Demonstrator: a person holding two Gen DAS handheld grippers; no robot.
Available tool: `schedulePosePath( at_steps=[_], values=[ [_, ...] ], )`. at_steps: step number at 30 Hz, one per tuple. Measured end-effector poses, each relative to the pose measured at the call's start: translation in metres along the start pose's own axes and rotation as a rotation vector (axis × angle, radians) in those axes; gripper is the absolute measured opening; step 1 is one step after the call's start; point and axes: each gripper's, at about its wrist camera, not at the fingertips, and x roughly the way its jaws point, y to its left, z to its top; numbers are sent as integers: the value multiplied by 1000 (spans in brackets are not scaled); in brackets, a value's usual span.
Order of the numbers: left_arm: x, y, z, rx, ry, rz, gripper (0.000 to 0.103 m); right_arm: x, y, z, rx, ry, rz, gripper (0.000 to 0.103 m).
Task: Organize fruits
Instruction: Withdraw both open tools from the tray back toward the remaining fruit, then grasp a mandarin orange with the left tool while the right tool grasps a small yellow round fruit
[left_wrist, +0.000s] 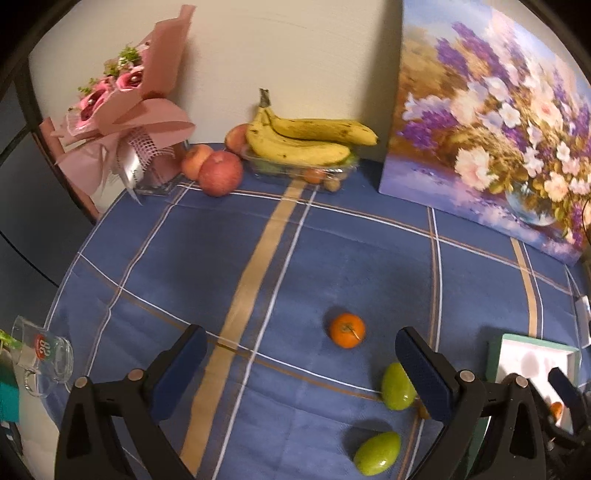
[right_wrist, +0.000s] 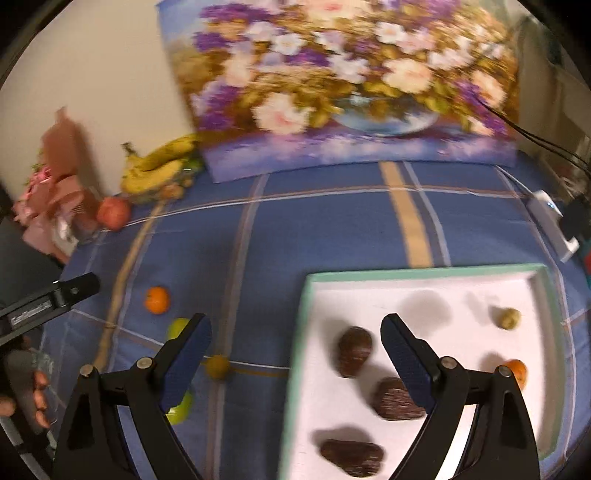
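Observation:
My left gripper (left_wrist: 301, 352) is open and empty above the blue checked tablecloth. An orange tangerine (left_wrist: 347, 329) lies between its fingers, a little ahead. Two green fruits (left_wrist: 397, 386) (left_wrist: 376, 453) lie beside its right finger. My right gripper (right_wrist: 295, 338) is open and empty over the left edge of a white tray with a green rim (right_wrist: 424, 271). The tray holds three dark brown fruits (right_wrist: 354, 350), a small yellowish one (right_wrist: 509, 318) and a tangerine (right_wrist: 517, 371). A small yellow-brown fruit (right_wrist: 218, 366) lies on the cloth left of the tray.
Bananas (left_wrist: 306, 138) lie on a clear dish with small fruits at the back, red apples (left_wrist: 219, 171) beside it. A pink bouquet (left_wrist: 122, 122) stands back left, a flower painting (left_wrist: 491, 122) back right. A glass mug (left_wrist: 44, 354) sits at the left table edge.

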Motion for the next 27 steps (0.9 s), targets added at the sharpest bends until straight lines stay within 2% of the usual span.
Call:
schedulePosePath(
  at_steps=[7, 14, 20, 22, 26, 27],
  values=[
    [12, 9, 6, -25, 26, -38, 103, 8, 26, 1, -35, 3, 35, 93],
    [29, 4, 10, -4, 30, -46, 103, 28, 33, -4, -35, 55, 48, 93],
    [57, -2, 6, 2, 70, -70, 101, 49, 34, -11, -23, 116, 44, 93],
    [68, -6, 3, 4, 90, -88, 93, 57, 35, -15, -28, 140, 42, 92],
    [86, -14, -4, -12, 129, -123, 85, 73, 39, -21, -40, 199, 37, 73],
    [92, -16, -6, -21, 144, -136, 78, 77, 40, -24, -43, 214, 36, 72]
  ],
)
